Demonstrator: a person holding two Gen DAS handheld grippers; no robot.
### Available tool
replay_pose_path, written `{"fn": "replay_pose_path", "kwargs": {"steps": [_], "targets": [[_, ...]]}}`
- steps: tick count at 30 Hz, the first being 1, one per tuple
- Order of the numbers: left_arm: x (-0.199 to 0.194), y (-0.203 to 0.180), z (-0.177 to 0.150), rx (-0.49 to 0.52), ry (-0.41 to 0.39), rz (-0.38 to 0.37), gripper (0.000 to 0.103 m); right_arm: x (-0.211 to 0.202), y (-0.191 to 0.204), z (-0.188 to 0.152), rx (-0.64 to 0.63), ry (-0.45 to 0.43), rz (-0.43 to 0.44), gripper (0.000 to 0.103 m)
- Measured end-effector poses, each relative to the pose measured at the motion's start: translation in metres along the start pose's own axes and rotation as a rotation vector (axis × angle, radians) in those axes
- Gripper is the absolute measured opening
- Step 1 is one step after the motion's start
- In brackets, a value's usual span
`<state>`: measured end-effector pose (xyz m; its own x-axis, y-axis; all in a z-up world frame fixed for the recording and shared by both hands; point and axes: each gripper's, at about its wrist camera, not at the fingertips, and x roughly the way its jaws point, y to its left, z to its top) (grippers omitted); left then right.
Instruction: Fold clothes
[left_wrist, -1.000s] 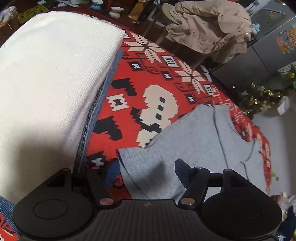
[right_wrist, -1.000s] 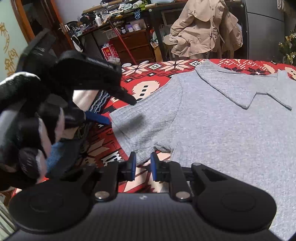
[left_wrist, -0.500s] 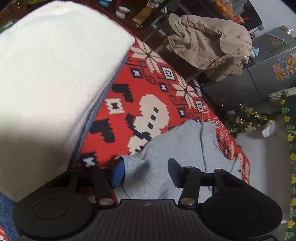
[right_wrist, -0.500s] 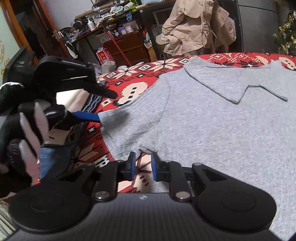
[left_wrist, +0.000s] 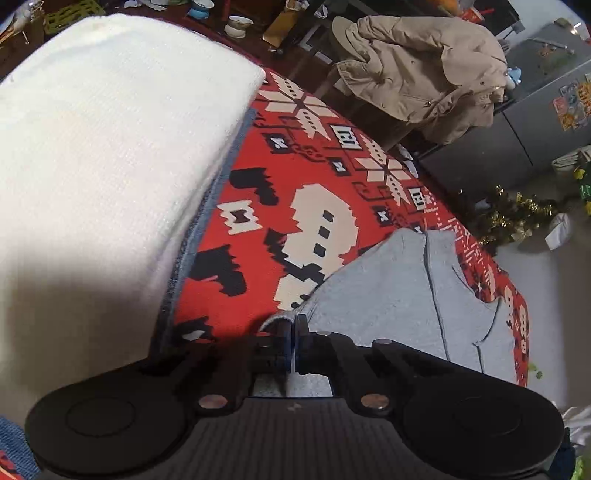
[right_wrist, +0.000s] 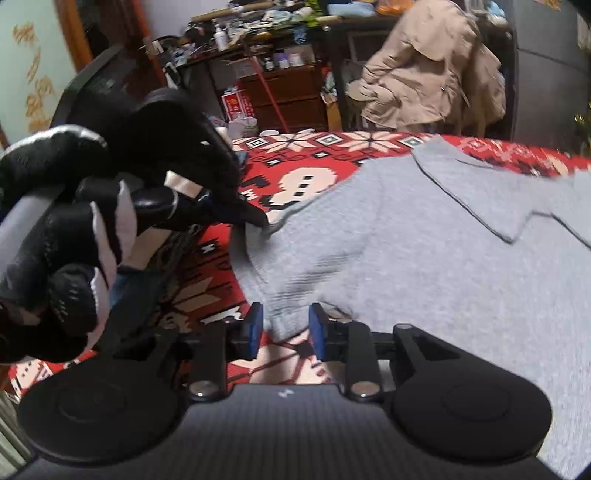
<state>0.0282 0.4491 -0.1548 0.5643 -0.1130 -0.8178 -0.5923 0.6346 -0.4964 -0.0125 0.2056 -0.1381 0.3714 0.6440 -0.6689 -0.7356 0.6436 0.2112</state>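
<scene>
1. White folded cloth (left_wrist: 110, 155) is lying at left on the red patterned blanket (left_wrist: 295, 184); the left gripper (left_wrist: 293, 332), pressed together, is pinching the grey shirt (left_wrist: 399, 295) sleeve edge.
2. Grey shirt (right_wrist: 424, 251) is lying flat on the blanket; a gloved hand (right_wrist: 70, 236) is blocking the left side. The right gripper (right_wrist: 285, 325) is opening, the sleeve hem sitting between its jaws.

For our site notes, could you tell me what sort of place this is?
Probably a lived-in home room: a beige coat draped over furniture, cluttered shelves behind, and a grey shirt spread on a red patterned blanket.
</scene>
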Motion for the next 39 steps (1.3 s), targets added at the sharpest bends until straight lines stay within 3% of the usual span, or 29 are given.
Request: {"fn": "replay_pose_path", "kwargs": {"steps": [3, 5, 6, 13, 18, 23, 29, 33, 37, 39], "targets": [[-0.008, 0.006, 0.006, -0.016, -0.018, 0.010, 0.002, 0.008, 0.008, -0.002, -0.046, 0.000, -0.039, 0.025], [-0.013, 0.010, 0.010, -0.028, -0.028, 0.017, 0.001, 0.013, 0.012, -0.004, -0.090, -0.002, -0.078, 0.007], [-0.015, 0.012, 0.012, -0.034, -0.030, 0.018, 0.001, 0.013, 0.015, -0.006, -0.118, -0.009, -0.099, 0.005], [-0.013, 0.015, 0.019, -0.061, -0.049, 0.070, 0.001, 0.005, 0.038, -0.019, -0.272, 0.000, -0.090, 0.003], [-0.013, 0.018, 0.030, -0.124, -0.044, 0.082, 0.001, 0.004, 0.041, -0.026, -0.287, 0.030, -0.073, 0.002], [0.000, 0.000, 0.024, -0.031, -0.041, 0.230, 0.004, 0.008, 0.038, -0.023, -0.264, 0.048, -0.058, 0.003], [0.015, -0.017, 0.029, 0.018, -0.001, 0.360, 0.004, 0.011, 0.036, -0.016, -0.254, 0.083, -0.034, 0.003], [0.021, -0.024, 0.038, 0.038, 0.075, 0.391, 0.007, 0.011, 0.027, -0.008, -0.177, 0.122, 0.040, 0.019], [0.025, -0.030, 0.044, 0.021, 0.162, 0.362, 0.038, 0.011, 0.017, -0.003, -0.109, 0.147, 0.101, 0.022], [0.029, -0.036, 0.044, 0.043, 0.177, 0.384, 0.039, 0.012, 0.013, -0.001, -0.078, 0.162, 0.141, 0.034]]}}
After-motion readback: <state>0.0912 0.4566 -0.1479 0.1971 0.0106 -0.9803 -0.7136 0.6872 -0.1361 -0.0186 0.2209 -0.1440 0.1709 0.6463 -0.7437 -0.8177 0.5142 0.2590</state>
